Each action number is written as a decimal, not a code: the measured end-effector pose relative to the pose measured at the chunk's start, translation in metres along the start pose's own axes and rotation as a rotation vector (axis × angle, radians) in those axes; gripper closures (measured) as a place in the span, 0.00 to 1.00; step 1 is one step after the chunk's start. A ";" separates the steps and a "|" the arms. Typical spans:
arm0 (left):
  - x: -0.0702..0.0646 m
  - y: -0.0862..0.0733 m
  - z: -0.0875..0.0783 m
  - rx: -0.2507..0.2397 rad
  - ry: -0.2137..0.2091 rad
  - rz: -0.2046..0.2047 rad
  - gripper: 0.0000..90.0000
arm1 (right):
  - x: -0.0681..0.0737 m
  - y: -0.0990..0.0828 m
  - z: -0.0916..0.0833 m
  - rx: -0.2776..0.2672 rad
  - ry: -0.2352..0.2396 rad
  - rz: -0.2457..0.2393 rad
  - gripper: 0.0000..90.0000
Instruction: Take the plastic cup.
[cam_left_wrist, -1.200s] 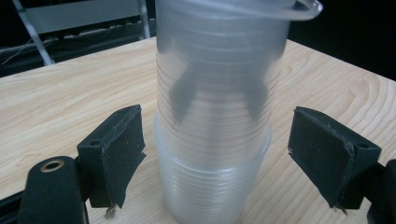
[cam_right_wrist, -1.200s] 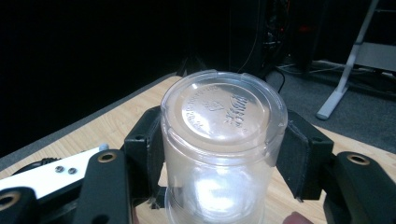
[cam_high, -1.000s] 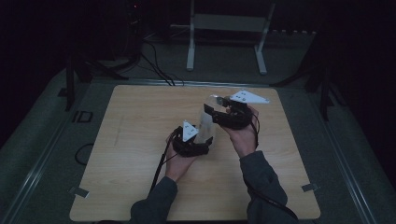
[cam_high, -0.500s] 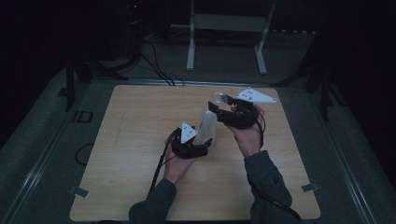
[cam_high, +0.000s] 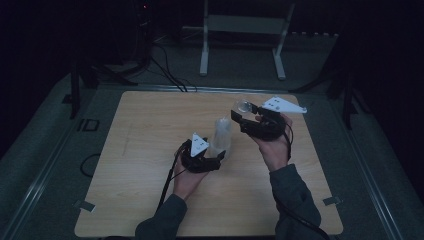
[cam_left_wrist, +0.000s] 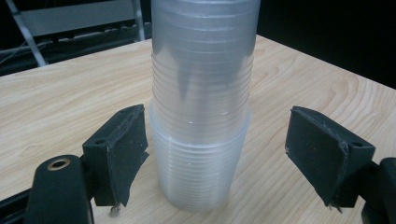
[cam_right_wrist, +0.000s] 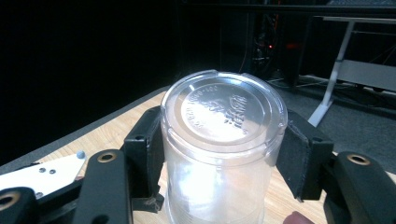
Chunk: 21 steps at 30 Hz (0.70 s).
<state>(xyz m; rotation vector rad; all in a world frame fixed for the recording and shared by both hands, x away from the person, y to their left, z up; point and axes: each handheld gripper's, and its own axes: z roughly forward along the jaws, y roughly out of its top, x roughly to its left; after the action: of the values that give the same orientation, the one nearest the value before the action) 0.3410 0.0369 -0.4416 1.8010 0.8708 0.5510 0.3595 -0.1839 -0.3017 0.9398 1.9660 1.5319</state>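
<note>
A stack of clear plastic cups (cam_high: 221, 136) stands upside down on the wooden table (cam_high: 145, 130). My left gripper (cam_high: 219, 154) sits low at its base. In the left gripper view the stack (cam_left_wrist: 201, 93) rises between the jaws of the left gripper (cam_left_wrist: 223, 156). The jaws have just been closing, the left pad (cam_left_wrist: 123, 149) is almost at the cup wall and the right pad (cam_left_wrist: 322, 156) stands clear. My right gripper (cam_high: 246, 114) is shut on a single clear cup (cam_high: 244, 106), held above the table to the right of the stack. The cup's base (cam_right_wrist: 223, 109) faces the camera between the pads of the right gripper (cam_right_wrist: 223, 156).
The table ends close behind the right hand and drops to dark grey floor. A white metal stand (cam_high: 240, 30) and cables (cam_high: 165, 70) lie on the floor beyond the far edge. Bare tabletop spreads to the left of the stack.
The right gripper with its cup has drifted a little right and up, away from the stack. The left gripper has stayed at the stack's base.
</note>
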 end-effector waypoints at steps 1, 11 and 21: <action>0.000 0.000 -0.001 0.000 0.000 0.003 0.23 | -0.001 0.000 -0.002 0.000 -0.002 0.002 0.44; -0.003 -0.003 -0.004 -0.002 -0.009 0.009 0.23 | -0.007 -0.007 -0.013 0.003 -0.020 0.008 0.44; -0.007 -0.004 -0.005 -0.004 -0.022 0.014 0.23 | -0.011 -0.014 -0.021 0.006 -0.031 0.016 0.44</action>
<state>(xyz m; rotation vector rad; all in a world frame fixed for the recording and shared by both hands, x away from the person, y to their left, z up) 0.3316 0.0356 -0.4429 1.8073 0.8419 0.5403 0.3483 -0.2072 -0.3105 0.9777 1.9477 1.5116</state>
